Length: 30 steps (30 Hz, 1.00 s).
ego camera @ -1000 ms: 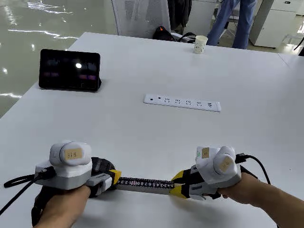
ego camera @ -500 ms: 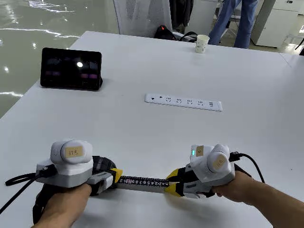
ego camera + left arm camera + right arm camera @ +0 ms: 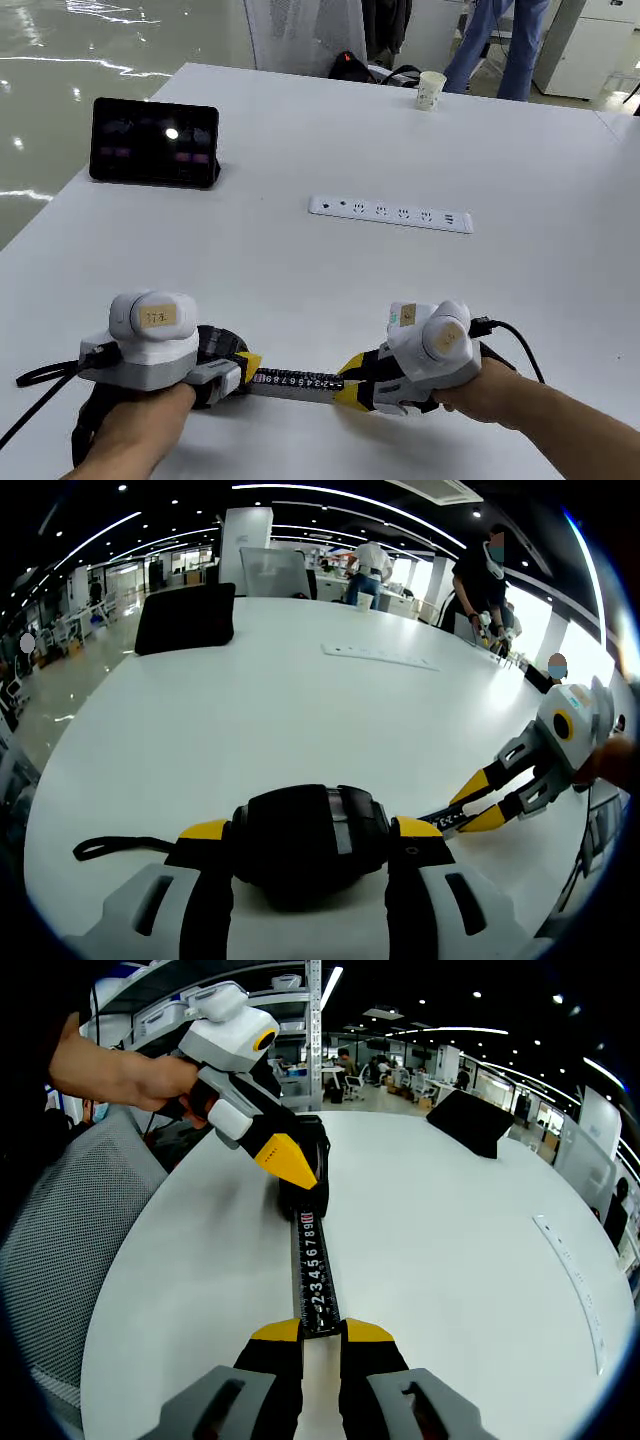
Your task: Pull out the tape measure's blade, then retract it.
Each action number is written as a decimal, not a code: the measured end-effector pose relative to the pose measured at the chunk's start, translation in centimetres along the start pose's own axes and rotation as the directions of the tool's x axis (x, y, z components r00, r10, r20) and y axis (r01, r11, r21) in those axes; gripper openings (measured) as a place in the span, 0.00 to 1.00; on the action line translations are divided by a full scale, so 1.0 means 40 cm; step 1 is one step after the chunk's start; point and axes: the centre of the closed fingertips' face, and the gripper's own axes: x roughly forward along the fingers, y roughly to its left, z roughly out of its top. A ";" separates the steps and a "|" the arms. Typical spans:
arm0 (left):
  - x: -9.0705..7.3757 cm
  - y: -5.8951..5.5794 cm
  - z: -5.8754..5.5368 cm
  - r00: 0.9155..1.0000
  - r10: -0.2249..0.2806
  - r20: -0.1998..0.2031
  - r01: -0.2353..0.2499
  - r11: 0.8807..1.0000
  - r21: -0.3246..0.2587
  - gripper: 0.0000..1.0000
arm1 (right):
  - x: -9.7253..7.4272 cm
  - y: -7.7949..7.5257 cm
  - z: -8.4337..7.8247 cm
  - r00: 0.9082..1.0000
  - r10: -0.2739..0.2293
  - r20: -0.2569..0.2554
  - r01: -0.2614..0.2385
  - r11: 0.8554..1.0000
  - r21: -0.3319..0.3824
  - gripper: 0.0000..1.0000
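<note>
A black tape measure case (image 3: pixel 310 838) sits on the white table, held between the yellow-tipped fingers of my left gripper (image 3: pixel 313 830). In the head view that left gripper (image 3: pixel 232 372) is at the lower left with the case (image 3: pixel 217 347) behind it. The numbered blade (image 3: pixel 296 381) runs right from the case to my right gripper (image 3: pixel 349 379), which is shut on the blade's end. The right gripper view looks along the blade (image 3: pixel 314 1282) from my right gripper (image 3: pixel 320 1332) to the case (image 3: pixel 303 1182).
A white power strip (image 3: pixel 390 214) lies mid-table. A dark tablet (image 3: pixel 155 143) stands at the far left and a paper cup (image 3: pixel 430 90) near the far edge. A black strap (image 3: pixel 115 847) trails left of the case. People stand beyond the table.
My right gripper has moved left toward the case, and the exposed blade between the grippers is shorter. The left gripper has stayed in place on the case.
</note>
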 end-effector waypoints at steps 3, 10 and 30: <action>0.001 0.001 0.000 1.000 -0.001 -0.001 0.001 1.000 -0.002 0.57 | 0.007 0.000 0.003 1.000 0.001 0.003 -0.001 1.000 0.001 0.10; 0.002 0.002 -0.001 1.000 -0.003 -0.002 0.003 1.000 -0.004 0.57 | 0.028 -0.003 0.015 1.000 0.004 0.011 -0.004 1.000 -0.002 0.10; 0.003 0.002 -0.001 1.000 -0.009 -0.006 0.008 1.000 -0.006 0.57 | 0.069 0.009 0.061 0.999 0.012 0.031 -0.011 1.000 -0.011 0.10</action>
